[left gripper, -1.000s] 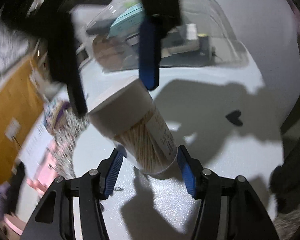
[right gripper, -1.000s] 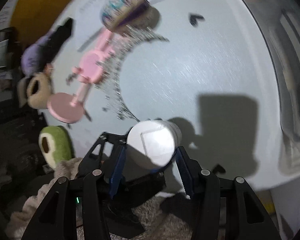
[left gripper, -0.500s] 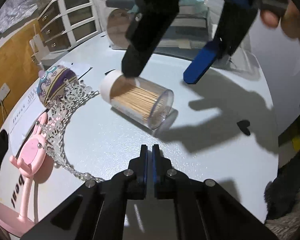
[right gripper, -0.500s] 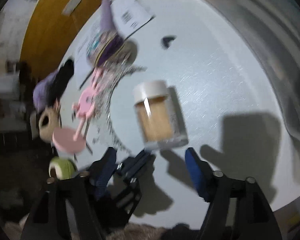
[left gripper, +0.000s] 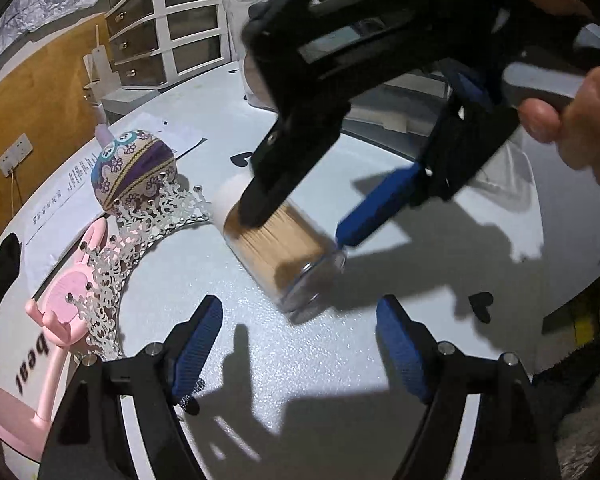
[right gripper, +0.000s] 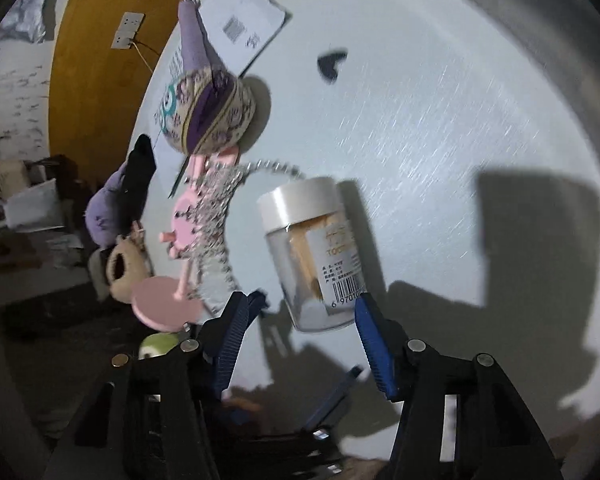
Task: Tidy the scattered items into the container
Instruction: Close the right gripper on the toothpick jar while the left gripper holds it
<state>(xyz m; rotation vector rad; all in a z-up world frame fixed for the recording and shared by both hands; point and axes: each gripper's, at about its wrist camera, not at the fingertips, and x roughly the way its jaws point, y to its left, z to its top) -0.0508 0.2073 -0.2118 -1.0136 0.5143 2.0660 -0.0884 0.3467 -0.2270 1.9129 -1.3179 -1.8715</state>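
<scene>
A clear toothpick jar [left gripper: 284, 248] with a white lid lies on its side on the white table [left gripper: 340, 380]. My left gripper [left gripper: 300, 338] hovers just short of it. Its jaws are opening wide and nothing is between them. My right gripper [left gripper: 320, 220] comes down over the jar from above, one finger on each side. In the right wrist view the jar's [right gripper: 312, 252] clear bottom end sits between the fingertips of that gripper [right gripper: 304, 330]. Its jaws are closing; the right pad is at the jar's wall and the left pad stands apart. A hand [left gripper: 572, 128] holds the right gripper.
A patterned fabric ball [left gripper: 134, 172], a silver tiara [left gripper: 140, 236] and a pink stand [left gripper: 60, 320] lie left of the jar, on papers [right gripper: 240, 28]. A clear container [left gripper: 232, 32] stands at the back, mostly hidden. Plush items [right gripper: 104, 216] sit at the table's edge.
The left gripper let the jar go onto the table, shut, then opened wide. The right gripper moved down over the lying jar and its jaws narrowed around it.
</scene>
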